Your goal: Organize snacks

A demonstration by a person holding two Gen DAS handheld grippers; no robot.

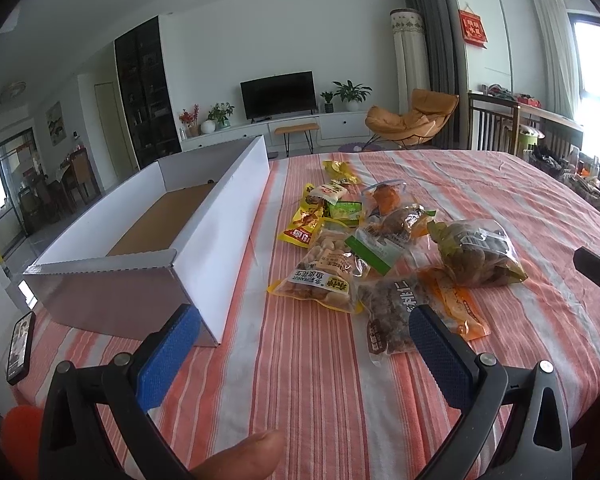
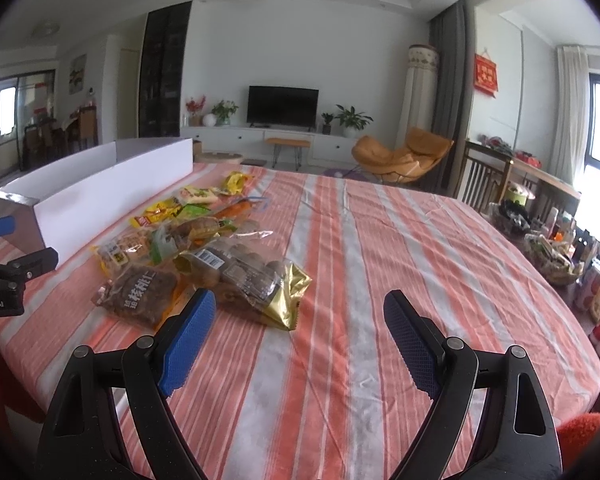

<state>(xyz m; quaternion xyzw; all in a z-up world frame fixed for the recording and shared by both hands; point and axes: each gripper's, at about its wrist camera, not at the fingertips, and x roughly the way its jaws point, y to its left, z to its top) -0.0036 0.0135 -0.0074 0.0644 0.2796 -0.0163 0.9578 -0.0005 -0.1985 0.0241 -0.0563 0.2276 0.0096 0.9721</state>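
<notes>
A pile of snack bags lies on the striped tablecloth: a peanut bag [image 1: 324, 268], a dark walnut bag [image 1: 392, 312], a gold-edged bag of brown snacks [image 1: 476, 254] and several small packets [image 1: 332, 196]. The pile also shows in the right wrist view, with the walnut bag [image 2: 140, 292] and gold-edged bag [image 2: 252, 280] nearest. An open white cardboard box [image 1: 228, 216] stands left of the pile, seemingly empty. My left gripper [image 1: 300, 356] is open and empty, low over the cloth just in front of the pile. My right gripper [image 2: 300, 344] is open and empty, to the right of the pile.
A phone [image 1: 20, 344] lies at the table's left edge. Baskets and bottles [image 2: 556, 248] crowd the far right beside the table. The box's long white wall [image 2: 112, 196] borders the pile on the left. The striped cloth [image 2: 400, 264] stretches to the right.
</notes>
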